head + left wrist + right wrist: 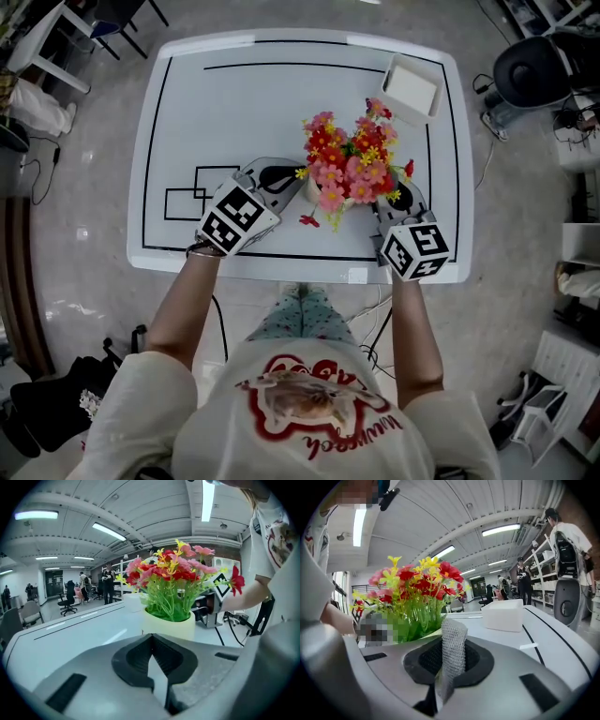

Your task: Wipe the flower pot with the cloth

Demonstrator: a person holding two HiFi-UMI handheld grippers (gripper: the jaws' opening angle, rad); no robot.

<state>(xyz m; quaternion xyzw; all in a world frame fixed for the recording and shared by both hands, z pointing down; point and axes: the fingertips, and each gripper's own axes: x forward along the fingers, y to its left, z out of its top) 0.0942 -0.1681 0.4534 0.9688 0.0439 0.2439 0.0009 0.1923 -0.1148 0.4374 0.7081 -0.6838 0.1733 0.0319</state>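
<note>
Your right hand-held gripper [446, 649] is clamped on the cloth [453, 637], a grey mesh strip that stands up out of the pinch between its dark pads. Your left hand-held gripper [151, 638] carries nothing; its pads meet at the tips. The flower pot [168, 626], pale and cream-coloured, stands upright on the white desk [234, 103] between your two tools. It sits just ahead of the left tips, close but apart from them. From the right tool it lies ahead and a little to the left, with only a sliver of its rim showing past the gripper body (whether the cloth touches the pot cannot be told from any view). Its flowers [353, 164], red, pink and yellow over green stems, spread wide enough to cover most of the pot from above. A single red petal [307, 221] lies on the desk near the pot, on your side. A white box [412, 89] rests well apart, at the far right corner of the desk.
</note>
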